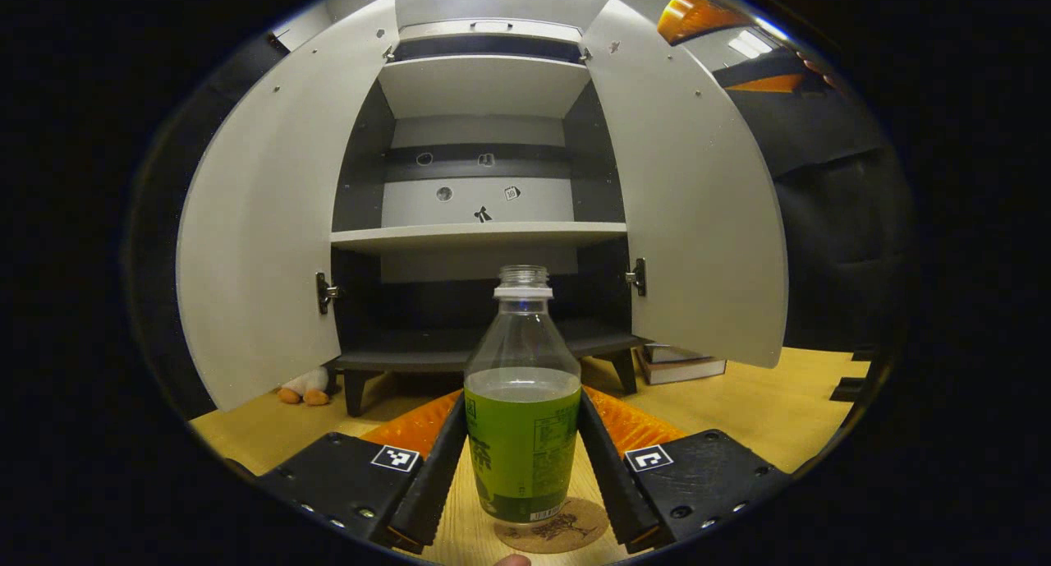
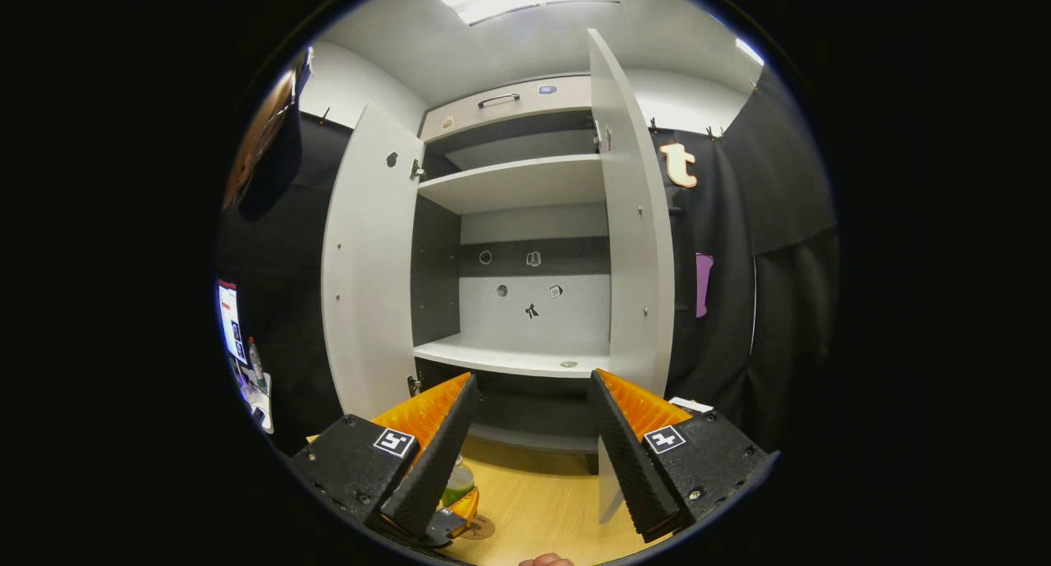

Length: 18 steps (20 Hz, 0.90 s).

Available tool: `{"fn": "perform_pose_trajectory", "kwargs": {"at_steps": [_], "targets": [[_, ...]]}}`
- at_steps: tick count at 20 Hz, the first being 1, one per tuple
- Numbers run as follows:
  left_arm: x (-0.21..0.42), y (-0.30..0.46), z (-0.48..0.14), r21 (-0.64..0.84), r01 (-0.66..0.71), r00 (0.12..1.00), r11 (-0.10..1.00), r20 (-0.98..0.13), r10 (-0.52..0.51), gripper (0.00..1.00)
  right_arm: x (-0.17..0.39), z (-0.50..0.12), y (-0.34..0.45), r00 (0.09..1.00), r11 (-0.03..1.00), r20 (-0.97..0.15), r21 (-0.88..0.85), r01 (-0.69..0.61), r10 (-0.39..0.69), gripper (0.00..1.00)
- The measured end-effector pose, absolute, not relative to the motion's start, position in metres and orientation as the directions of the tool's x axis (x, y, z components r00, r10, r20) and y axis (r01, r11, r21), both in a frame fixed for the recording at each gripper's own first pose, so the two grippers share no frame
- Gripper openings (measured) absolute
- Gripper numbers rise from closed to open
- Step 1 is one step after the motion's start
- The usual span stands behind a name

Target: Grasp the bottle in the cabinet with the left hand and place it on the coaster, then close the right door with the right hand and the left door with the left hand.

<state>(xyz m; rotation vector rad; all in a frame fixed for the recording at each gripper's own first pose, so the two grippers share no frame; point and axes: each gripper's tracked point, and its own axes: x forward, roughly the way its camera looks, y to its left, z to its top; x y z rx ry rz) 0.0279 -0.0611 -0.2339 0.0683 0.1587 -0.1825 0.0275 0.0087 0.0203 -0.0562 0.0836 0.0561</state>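
The left gripper (image 1: 523, 459) pinches the bottle (image 1: 523, 418), its base resting on the coaster (image 1: 566, 526). The bottle stands upright, uncapped mouth up; the release should be straight and slow. The right gripper (image 2: 530, 459) hangs spread, empty. Beyond, both cabinet (image 1: 480, 237) doors stand open.

Left gripper view: the bottle (image 1: 523, 402) stands upright and uncapped on the coaster (image 1: 554, 526), at 6 o'clock on the table (image 1: 739, 410). The left claw (image 1: 522, 500) brackets the bottle, one finger on each side of the label; contact cannot be confirmed. At 12 o'clock the cabinet (image 1: 480, 237) stands with the left door (image 1: 271, 237) and right door (image 1: 690, 204) open. A plush toy (image 1: 304, 385) lies at 8 o'clock; books (image 1: 681, 365) lie at 4 o'clock.
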Motion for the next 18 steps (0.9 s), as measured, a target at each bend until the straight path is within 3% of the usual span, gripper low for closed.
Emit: {"fn": "perform_pose_trajectory", "kwargs": {"at_steps": [5,18], "targets": [[0.021,-0.069,-0.250,-0.019,0.197,0.964,0.980,-0.179,-0.197,0.76,0.033,0.016,0.015,0.993,0.995,-0.098,-0.065,-0.076,0.069,0.83],[0.009,-0.066,-0.256,-0.015,0.199,0.956,0.980,-0.216,-0.198,0.77,0.038,0.008,0.025,0.989,0.993,-0.121,-0.070,-0.093,0.084,0.83]]}}
